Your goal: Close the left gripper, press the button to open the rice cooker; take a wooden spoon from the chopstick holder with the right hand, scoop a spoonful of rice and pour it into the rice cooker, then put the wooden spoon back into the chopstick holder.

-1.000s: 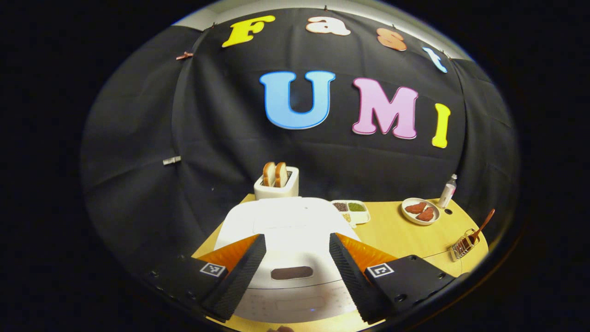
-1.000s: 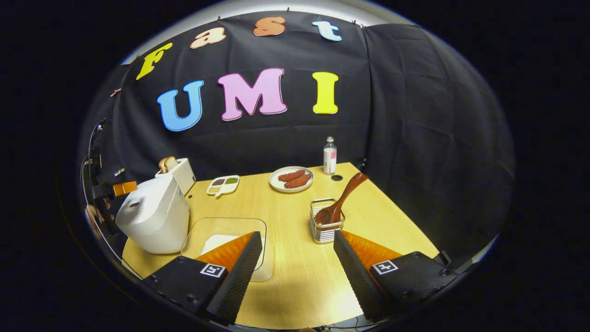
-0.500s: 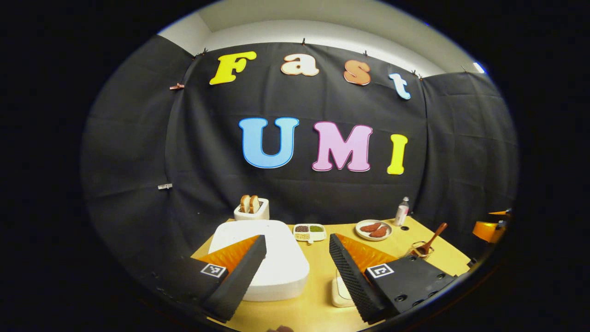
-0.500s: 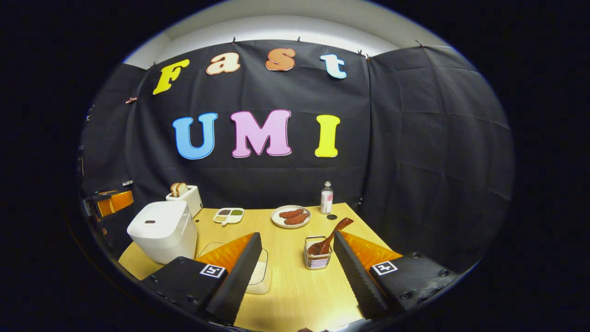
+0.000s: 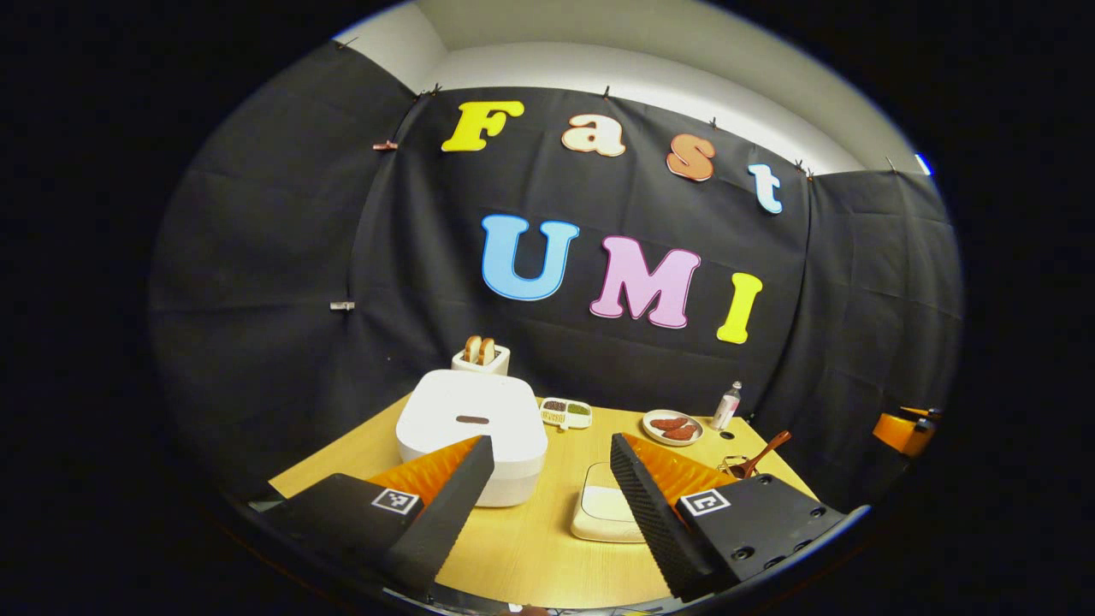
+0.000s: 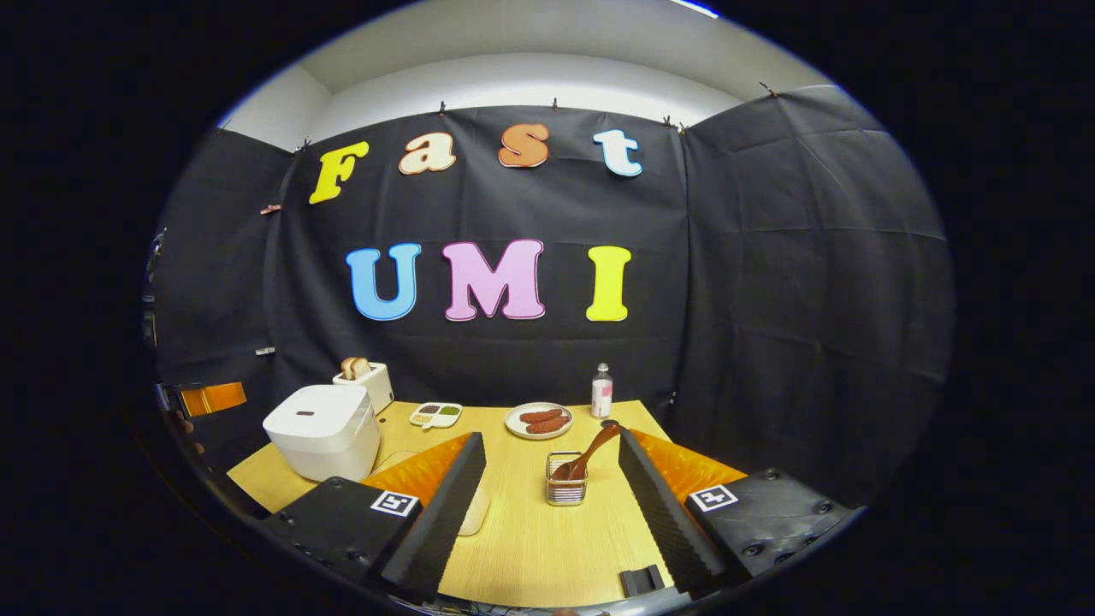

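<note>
The white rice cooker (image 5: 470, 423) stands shut at the table's left, its dark oval button (image 5: 472, 419) on top. My left gripper (image 5: 547, 513) hovers open and empty, well back from the cooker. The wooden spoon (image 6: 586, 453) leans in the wire chopstick holder (image 6: 565, 489), straight ahead of my open, empty right gripper (image 6: 552, 522). A shallow clear container of rice (image 5: 607, 513) lies between cooker and holder; in the right gripper view the left finger partly hides the container (image 6: 475, 513). The cooker (image 6: 323, 428) also sits at the left of the right gripper view.
A toaster with bread (image 5: 481, 355) stands behind the cooker. A divided seasoning tray (image 5: 566, 413), a plate of sausages (image 5: 672, 426) and a small bottle (image 5: 727, 405) line the back of the wooden table (image 6: 530, 547). A small black object (image 6: 642, 580) lies at the front edge.
Both grippers have pulled back and risen away from the table, so the cooker, spoon and holder look smaller and farther. Both stay open and empty.
</note>
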The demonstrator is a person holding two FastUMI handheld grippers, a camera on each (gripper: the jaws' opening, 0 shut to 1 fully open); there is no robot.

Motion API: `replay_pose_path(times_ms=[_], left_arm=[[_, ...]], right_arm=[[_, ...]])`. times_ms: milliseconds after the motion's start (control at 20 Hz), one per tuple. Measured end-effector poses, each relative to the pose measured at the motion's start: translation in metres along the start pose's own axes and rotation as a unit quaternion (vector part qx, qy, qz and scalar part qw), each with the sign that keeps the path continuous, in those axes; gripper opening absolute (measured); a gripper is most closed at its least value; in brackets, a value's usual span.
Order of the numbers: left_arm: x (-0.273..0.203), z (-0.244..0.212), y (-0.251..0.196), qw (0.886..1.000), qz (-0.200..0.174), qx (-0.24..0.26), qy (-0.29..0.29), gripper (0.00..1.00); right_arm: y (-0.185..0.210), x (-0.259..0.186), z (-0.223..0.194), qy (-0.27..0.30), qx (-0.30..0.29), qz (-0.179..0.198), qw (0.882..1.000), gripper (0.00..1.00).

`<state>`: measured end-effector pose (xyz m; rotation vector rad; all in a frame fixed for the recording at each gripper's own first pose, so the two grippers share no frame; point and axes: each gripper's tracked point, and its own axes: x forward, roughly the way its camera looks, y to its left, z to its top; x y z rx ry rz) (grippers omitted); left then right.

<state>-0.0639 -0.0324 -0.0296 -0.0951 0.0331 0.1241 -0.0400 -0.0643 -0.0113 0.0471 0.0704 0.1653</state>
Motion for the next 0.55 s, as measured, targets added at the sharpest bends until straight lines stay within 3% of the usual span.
replay_pose_path(times_ms=[150,550], left_arm=[[-0.011,0.014,-0.008,1.000,-0.004,0.014,-0.015,0.95],[-0.008,0.020,-0.003,0.999,-0.009,0.024,-0.021,0.95]], right_arm=[[-0.002,-0.006,0.013,-0.012,0.021,0.002,1.000,0.99],[0.007,-0.004,0.013,-0.011,0.005,-0.007,1.000,0.99]])
